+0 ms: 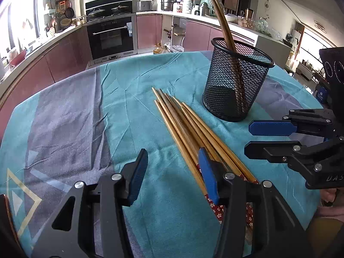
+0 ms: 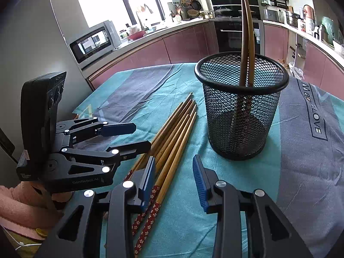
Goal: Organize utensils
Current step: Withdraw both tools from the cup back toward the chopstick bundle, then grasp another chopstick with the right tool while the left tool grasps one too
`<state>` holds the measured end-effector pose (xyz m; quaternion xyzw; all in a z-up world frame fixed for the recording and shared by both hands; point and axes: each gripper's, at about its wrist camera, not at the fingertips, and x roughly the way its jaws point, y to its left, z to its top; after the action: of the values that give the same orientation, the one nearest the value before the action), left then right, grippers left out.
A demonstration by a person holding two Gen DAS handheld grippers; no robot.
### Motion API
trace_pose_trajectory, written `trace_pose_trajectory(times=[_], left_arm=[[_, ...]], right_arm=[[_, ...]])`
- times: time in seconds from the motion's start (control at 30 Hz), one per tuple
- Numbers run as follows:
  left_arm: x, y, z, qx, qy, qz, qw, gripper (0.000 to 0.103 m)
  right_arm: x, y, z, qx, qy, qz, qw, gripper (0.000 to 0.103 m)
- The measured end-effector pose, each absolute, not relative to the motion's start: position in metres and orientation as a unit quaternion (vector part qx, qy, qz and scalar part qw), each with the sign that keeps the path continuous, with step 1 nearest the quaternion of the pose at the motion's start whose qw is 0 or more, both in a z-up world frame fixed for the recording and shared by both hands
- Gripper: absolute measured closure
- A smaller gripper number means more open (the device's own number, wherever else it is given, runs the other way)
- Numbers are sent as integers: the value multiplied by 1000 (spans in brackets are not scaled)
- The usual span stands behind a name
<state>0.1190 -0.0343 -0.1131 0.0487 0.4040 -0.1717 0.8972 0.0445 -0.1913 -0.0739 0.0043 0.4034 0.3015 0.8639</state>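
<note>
Several wooden chopsticks (image 1: pixel 189 129) with red patterned handles lie in a bundle on the teal and grey cloth (image 1: pixel 129 86). To their right stands a black mesh cup (image 1: pixel 236 86) with two darker chopsticks (image 1: pixel 221 21) leaning in it. My left gripper (image 1: pixel 173 176) hovers open over the handle ends, its right finger above the bundle. My right gripper (image 1: pixel 248 139) is open beside the bundle, short of the cup. In the right wrist view the right gripper (image 2: pixel 174 178) stands open with its left finger over the bundle (image 2: pixel 176 133), the cup (image 2: pixel 240 111) ahead and the left gripper (image 2: pixel 142 136) at left.
The cloth-covered table ends just beyond the cup. Behind it run pink kitchen cabinets, an oven (image 1: pixel 111 36) and crowded counters. A microwave (image 2: pixel 92 43) sits at the far left. A hand in a pink sleeve (image 2: pixel 21 204) holds the left gripper.
</note>
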Motion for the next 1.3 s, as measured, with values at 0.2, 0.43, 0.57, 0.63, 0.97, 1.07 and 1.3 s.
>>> trace_pose_trajectory(times=[0.2,0.43,0.57,0.63,0.97,1.07,1.3], left_arm=[[119,-35,-115,49,404,-174,897,55],[124,-33,-122,48,418,-164,892,57],[126,-28,-122,36,419,-163,892,57],[127,-28,-123,35,421,-162,892,57],[131,-30,-125,36,431,-162,887,60],[133,-29,-124,30,434,-168,884,64],[135,-31,-127,28,441,-174,880,67]], right_arm=[[46,-188,-82,5,410,298,862,68],[49,-182,-88,1,417,293,860,69],[51,-180,-91,-2,420,287,861,69],[52,-179,-93,-3,422,284,861,69],[55,-175,-96,-16,425,270,864,79],[57,-172,-95,-21,425,265,865,80],[61,-167,-97,-31,432,250,866,83]])
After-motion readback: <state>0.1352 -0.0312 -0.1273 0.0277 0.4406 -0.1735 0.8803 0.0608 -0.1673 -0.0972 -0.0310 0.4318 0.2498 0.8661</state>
